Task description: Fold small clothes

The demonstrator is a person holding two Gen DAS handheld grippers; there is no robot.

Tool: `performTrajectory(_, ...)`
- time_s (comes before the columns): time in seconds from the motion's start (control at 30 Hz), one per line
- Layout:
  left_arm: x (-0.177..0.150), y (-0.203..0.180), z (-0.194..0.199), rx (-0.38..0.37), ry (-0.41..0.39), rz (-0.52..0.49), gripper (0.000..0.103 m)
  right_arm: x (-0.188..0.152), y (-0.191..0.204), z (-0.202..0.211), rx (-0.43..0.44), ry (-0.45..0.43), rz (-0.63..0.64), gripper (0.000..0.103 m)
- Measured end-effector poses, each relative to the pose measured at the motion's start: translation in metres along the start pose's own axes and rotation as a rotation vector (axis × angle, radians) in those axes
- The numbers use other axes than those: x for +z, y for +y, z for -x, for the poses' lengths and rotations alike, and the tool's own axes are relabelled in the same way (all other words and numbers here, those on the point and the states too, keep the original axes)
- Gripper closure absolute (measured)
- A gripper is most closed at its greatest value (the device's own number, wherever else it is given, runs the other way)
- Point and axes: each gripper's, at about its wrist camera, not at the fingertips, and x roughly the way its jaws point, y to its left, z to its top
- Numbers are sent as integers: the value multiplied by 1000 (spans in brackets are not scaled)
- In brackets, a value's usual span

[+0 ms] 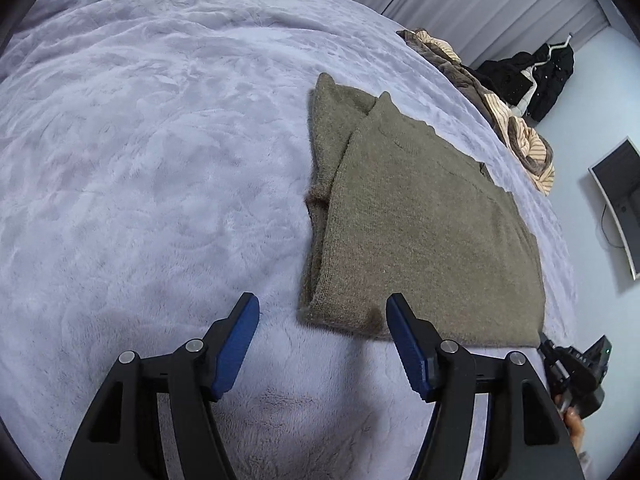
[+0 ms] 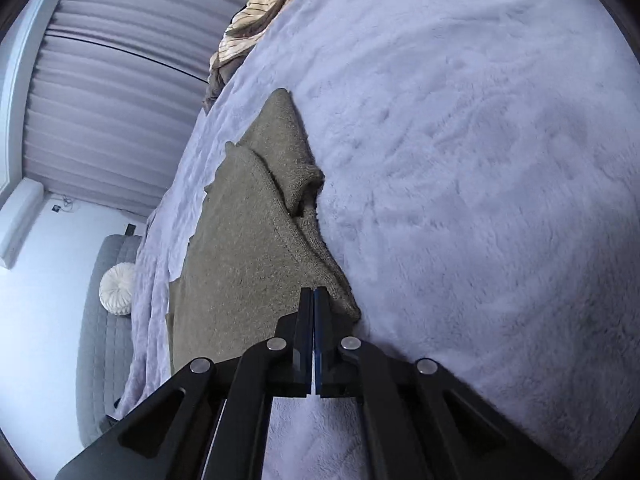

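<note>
Left tool (image 1: 322,316) jaws wide apart, hovering at sweater (image 1: 420,232) near hem corner, holding nothing. Right tool (image 2: 314,300) jaws pressed together at hem; pinch of fabric unclear. Sweater lies part-folded along bed (image 1: 140,160) edge. Next: grip both hem corners, lift evenly, fold toward collar.

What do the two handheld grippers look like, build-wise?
The left gripper has matte black angular linkage arms with triangular cut-outs, round silver pivot pins and blue ribbed finger pads. The right gripper has the same black links, silver pins and thin blue pads. From the left wrist view, the right unit's black body carries a small green light. No cables or sleeves are visible.
</note>
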Motion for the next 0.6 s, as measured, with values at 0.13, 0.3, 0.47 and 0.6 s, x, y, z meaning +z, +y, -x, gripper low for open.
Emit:
performTrajectory(0.13,6,-11,-12,-15,32,-13,65,-6,9,-5,-45,-39,102,103)
performTrajectory(0.3,6,-37,1,56,-4,-145,83,-8,5,-3,-36,-40,95,103)
performTrajectory(0.47,-7,-9,-13,31,58,-90,82,-10,3,0,-35,-42,97,103)
performTrajectory(0.6,-11,-9,-4,44,34,-87,82,-10,4,0,-36,-42,97,103)
